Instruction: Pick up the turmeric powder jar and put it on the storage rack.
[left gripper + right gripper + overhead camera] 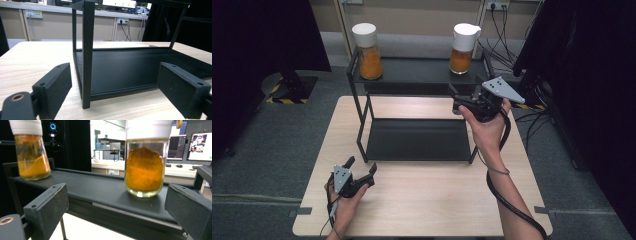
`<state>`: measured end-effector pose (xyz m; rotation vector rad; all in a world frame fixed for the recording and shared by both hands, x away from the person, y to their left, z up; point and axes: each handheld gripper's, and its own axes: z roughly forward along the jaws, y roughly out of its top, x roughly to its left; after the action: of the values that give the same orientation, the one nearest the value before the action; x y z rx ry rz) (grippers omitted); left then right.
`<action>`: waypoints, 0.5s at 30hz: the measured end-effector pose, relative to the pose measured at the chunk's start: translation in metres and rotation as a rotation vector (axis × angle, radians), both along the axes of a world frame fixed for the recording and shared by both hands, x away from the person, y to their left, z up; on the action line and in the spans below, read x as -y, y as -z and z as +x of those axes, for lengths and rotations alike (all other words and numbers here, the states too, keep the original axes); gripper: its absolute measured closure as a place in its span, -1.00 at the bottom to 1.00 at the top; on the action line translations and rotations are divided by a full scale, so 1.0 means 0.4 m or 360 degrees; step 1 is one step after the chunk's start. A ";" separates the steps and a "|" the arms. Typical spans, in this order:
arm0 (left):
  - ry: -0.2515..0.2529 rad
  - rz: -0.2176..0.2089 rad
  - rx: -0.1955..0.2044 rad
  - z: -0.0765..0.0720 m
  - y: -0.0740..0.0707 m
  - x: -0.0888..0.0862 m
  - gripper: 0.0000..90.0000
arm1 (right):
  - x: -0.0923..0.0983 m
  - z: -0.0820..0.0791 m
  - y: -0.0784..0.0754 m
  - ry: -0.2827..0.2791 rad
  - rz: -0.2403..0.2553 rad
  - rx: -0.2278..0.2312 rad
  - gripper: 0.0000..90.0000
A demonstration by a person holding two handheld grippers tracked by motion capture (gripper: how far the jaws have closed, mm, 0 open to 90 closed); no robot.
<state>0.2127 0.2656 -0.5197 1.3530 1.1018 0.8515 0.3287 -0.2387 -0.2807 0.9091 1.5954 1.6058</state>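
A black two-tier rack stands at the back of the wooden table. On its top shelf are two glass jars of orange powder with white caps: a left jar and a right jar. My right gripper is open at the shelf's front right edge, just below and short of the right jar, holding nothing. My left gripper rests open low on the table, facing the rack's front left post and lower shelf.
Bare tabletop lies in front of the rack between the two hands. A stand base with striped tape sits on the floor at the left. Cables trail on the floor at the back right, and dark curtains flank both sides.
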 end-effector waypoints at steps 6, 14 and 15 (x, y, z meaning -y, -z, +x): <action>0.0000 -0.0002 0.0000 0.000 0.000 0.000 -0.74 | 0.014 -0.021 0.022 -0.0017 -0.0022 -0.0004 -0.87; -0.0001 0.0000 0.0000 0.000 0.000 0.001 -0.74 | 0.024 -0.049 0.043 -0.0047 -0.0035 -0.0015 -0.87; -0.0001 0.0001 -0.0001 0.000 0.000 0.001 -0.74 | 0.026 -0.052 0.046 -0.0053 -0.0033 -0.0016 -0.87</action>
<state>0.2126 0.2653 -0.5196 1.3537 1.1025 0.8520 0.3080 -0.2489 -0.2992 0.8854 1.6392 1.6072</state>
